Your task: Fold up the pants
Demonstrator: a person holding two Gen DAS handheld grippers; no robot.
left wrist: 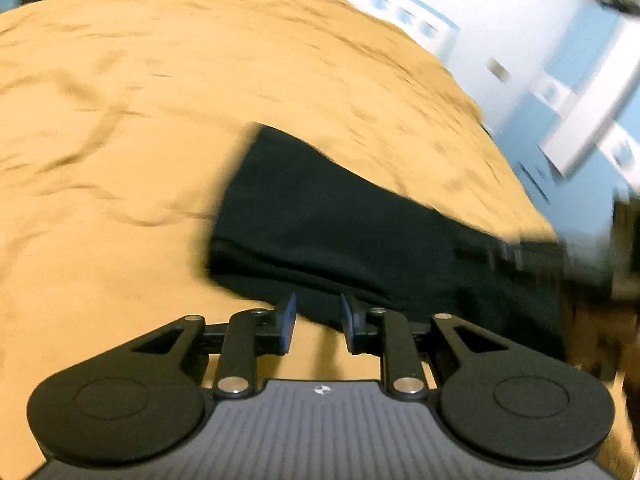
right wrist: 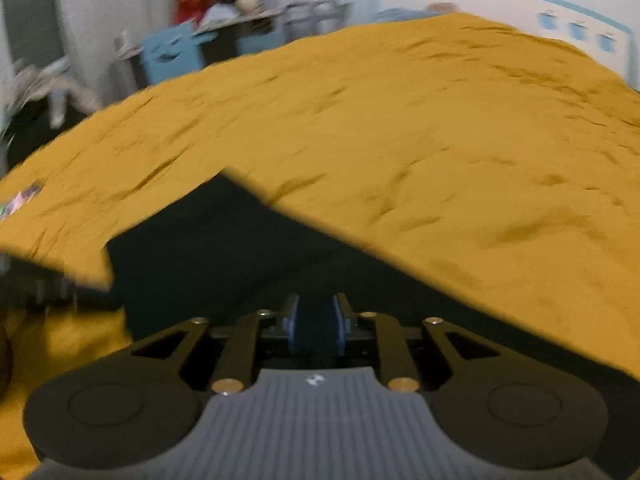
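Lying on a wrinkled mustard-yellow bed cover (left wrist: 168, 128) is one pair of black pants (left wrist: 360, 232), folded into a flat, roughly rectangular stack with its far corner pointing away from both cameras. No brand name or legible writing shows anywhere; the only marks are a small white emblem on each tool's grey ribbed housing, too small to read. Left tool (left wrist: 318, 320): fingers parted, nothing between them, tips hovering at the near edge of the pants with yellow cover visible in the gap. Right tool (right wrist: 314, 322): blue-padded fingers narrowly spaced, dark fabric showing between them; cannot tell whether they pinch the cloth or merely sit above it. Count: one garment, two tools, one bed cover. Both views are motion-blurred. In the right wrist view a small multicoloured card or sticker (right wrist: 20, 200) lies on the cover near the left edge, print unreadable. A white wall with light blue trim (left wrist: 500, 40) stands beyond the bed.
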